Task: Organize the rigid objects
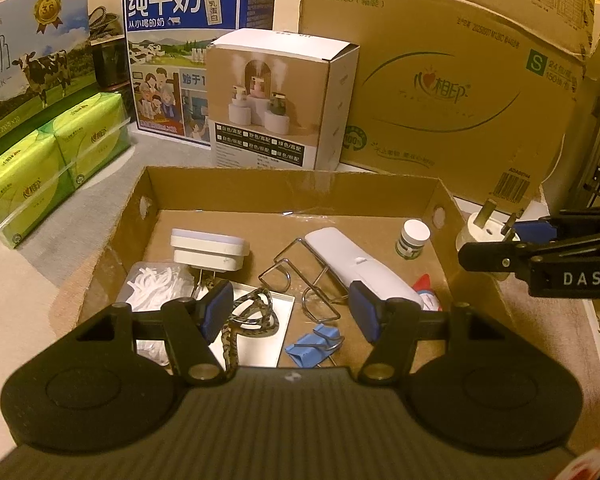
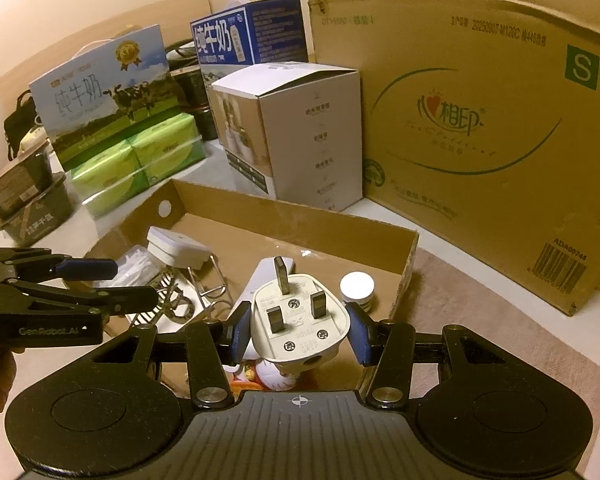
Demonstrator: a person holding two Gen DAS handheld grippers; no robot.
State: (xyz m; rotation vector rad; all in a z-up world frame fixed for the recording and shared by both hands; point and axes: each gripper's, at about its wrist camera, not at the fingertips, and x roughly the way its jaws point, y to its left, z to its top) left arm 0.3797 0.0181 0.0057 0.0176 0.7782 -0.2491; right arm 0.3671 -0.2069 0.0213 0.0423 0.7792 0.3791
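You are gripping the plug (image 2: 298,322) in your right gripper (image 2: 298,332) over the mostly filled box (image 1: 292,192), your left gripper (image 1: 290,310) gaping empty.

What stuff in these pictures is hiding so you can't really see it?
- Red and white toy: right wrist view, mostly behind the white plug held in the right hand-held gripper.
- Small print on the white-capped bottle: left wrist view, too small to read.
- Silver tray: left wrist view, partly covered by the left hand-held gripper and a patterned cord.
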